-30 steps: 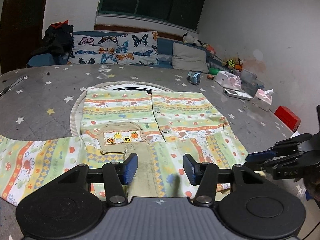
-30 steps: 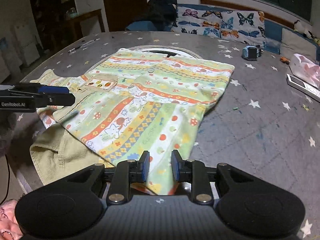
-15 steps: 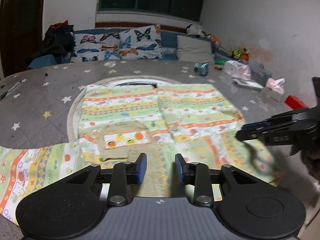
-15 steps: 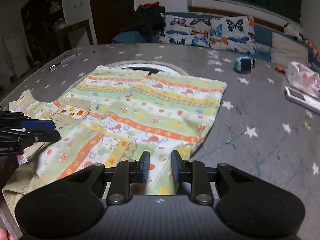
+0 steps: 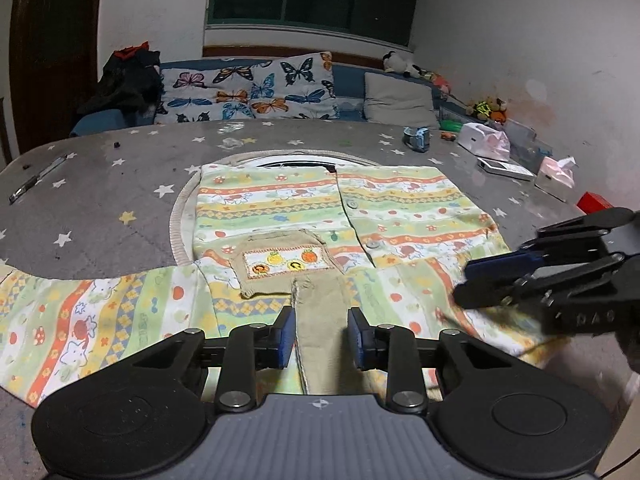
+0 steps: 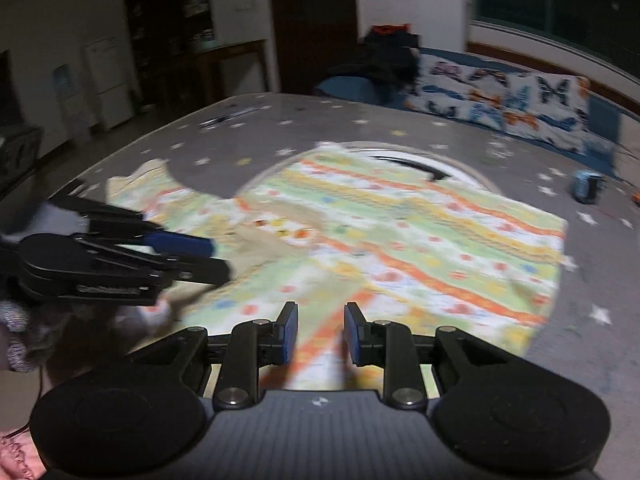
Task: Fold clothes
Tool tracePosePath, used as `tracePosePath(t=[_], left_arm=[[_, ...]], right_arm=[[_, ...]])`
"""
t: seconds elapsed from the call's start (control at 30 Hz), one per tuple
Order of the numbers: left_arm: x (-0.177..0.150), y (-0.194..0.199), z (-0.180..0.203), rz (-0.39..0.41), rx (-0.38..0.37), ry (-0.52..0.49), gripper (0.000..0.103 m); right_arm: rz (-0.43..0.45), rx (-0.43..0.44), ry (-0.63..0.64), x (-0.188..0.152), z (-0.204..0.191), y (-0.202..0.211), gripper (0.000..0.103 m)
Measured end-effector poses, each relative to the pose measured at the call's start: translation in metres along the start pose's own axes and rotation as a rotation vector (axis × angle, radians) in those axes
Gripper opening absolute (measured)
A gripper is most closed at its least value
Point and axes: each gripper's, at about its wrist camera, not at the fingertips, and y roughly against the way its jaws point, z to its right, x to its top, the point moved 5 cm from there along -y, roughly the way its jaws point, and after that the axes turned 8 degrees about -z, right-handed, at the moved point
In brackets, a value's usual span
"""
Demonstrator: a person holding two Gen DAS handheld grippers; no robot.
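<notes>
A child's striped green, orange and white shirt lies flat on the grey star-print table, its left sleeve spread out to the left. A beige pocket with fruit patches and a beige placket run down its middle. My left gripper hovers over the placket at the hem, jaws open and empty. My right gripper hovers over the shirt's right part, jaws open and empty; it also shows in the left wrist view. The right wrist view is blurred.
On the table's right side lie a blue watch, a tissue pack, a remote, a pink packet and a red box. A pen lies at the far left. A sofa with butterfly cushions stands behind.
Both grippers have opened wider than half a second ago. The right gripper has swung left over the shirt, blurring its view. The right sleeve now lies folded over the shirt front.
</notes>
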Motion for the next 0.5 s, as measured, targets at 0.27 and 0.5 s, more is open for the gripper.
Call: tracePosePath(t=[0.27,0.5], left_arm=[[-0.008,0.021,-0.025,0.019,0.033,0.073,0.032],[-0.011,0.048,-0.080,0.060,0.163,0.228,0.040]], right_arm=[[-0.023,-0.011,0.103,-0.002,-0.031,-0.011,0.025],[-0.020,0.046,0.146,0.010,-0.053,-0.022,0.025]])
